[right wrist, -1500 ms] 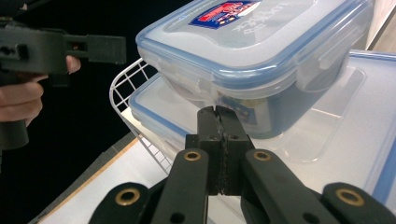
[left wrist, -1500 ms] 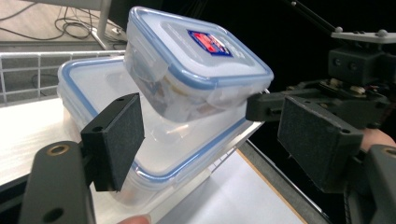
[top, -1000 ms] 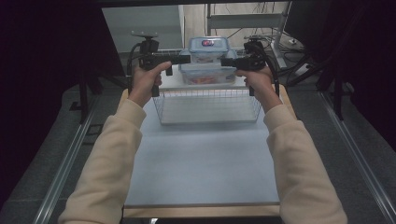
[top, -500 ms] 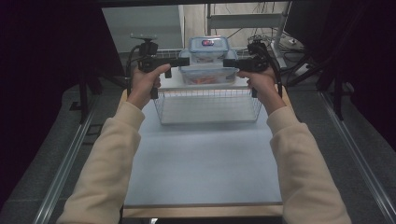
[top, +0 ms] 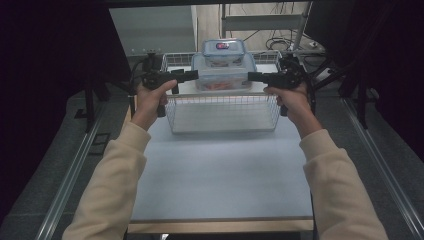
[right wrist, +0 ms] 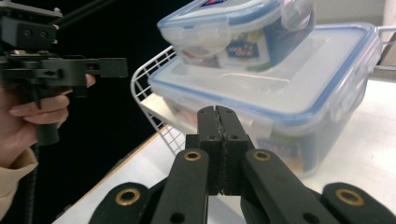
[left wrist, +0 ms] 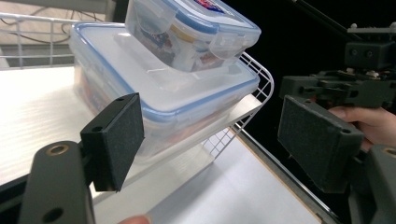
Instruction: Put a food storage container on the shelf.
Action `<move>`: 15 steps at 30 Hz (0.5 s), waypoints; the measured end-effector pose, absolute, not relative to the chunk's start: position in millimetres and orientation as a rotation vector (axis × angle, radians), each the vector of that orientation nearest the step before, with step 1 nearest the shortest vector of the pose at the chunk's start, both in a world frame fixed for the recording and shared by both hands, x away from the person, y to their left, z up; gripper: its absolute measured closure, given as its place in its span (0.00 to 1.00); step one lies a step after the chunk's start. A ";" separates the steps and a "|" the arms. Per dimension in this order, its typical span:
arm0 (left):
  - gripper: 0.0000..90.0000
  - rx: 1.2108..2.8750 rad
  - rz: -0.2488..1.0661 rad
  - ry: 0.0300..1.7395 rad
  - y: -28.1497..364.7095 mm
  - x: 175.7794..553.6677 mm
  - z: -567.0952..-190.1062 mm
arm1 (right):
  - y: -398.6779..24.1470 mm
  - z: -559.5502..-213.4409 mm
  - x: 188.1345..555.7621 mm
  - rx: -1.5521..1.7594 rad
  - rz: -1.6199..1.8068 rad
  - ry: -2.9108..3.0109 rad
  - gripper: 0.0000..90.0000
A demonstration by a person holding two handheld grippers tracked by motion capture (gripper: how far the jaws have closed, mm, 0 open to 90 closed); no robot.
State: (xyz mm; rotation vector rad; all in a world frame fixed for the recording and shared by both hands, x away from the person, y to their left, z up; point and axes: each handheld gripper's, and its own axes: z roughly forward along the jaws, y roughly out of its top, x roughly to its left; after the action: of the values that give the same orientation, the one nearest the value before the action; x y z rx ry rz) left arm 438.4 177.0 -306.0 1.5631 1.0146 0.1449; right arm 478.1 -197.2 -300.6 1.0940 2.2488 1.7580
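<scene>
Two clear containers with blue-rimmed lids are stacked: a small one (top: 223, 51) (left wrist: 191, 28) (right wrist: 233, 32) on top of a larger one (top: 222, 75) (left wrist: 159, 93) (right wrist: 289, 98). They rest on a white board over a wire basket (top: 222, 112). My left gripper (top: 192, 75) (left wrist: 217, 140) is open at the stack's left side, its pads (left wrist: 116, 137) apart, with the large container's corner just ahead of them. My right gripper (top: 250, 76) (right wrist: 218, 119) is shut on nothing and points at the large container's right side, just short of it.
The basket stands at the far end of a pale table (top: 220, 170). Dark floor and metal rails (top: 75, 170) flank the table. Cables and a shelf frame (top: 280, 35) lie behind the basket. Each gripper view shows the other hand's gripper (left wrist: 327, 86) (right wrist: 70, 70) across the stack.
Both hands have come slightly down and nearer in the high view. The right gripper drew a little away from the stack. The containers have not moved.
</scene>
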 end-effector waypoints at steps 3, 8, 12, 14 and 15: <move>0.26 1.562 0.201 1.016 180.1 424.3 -313.0 | -205.3 -306.7 466.8 1.075 1.792 2.253 0.99; 0.26 1.548 0.202 0.994 186.2 399.9 -331.8 | -220.8 -320.5 448.3 1.064 1.845 2.256 0.99; 0.27 1.551 0.202 0.981 189.3 379.5 -350.4 | -235.8 -335.5 430.5 1.056 1.821 2.266 0.98; 0.27 1.554 0.193 0.979 190.0 370.0 -359.5 | -242.5 -343.6 422.2 1.047 1.808 2.274 0.98; 0.27 1.558 0.190 0.971 190.2 364.9 -365.0 | -244.8 -346.8 419.0 1.046 1.805 2.278 0.97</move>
State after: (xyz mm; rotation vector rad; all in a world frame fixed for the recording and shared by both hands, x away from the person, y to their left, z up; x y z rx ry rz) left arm 364.9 190.2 -365.0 1.5577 0.9706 0.1904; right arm 419.0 -244.8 -346.8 1.0461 2.2778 1.8045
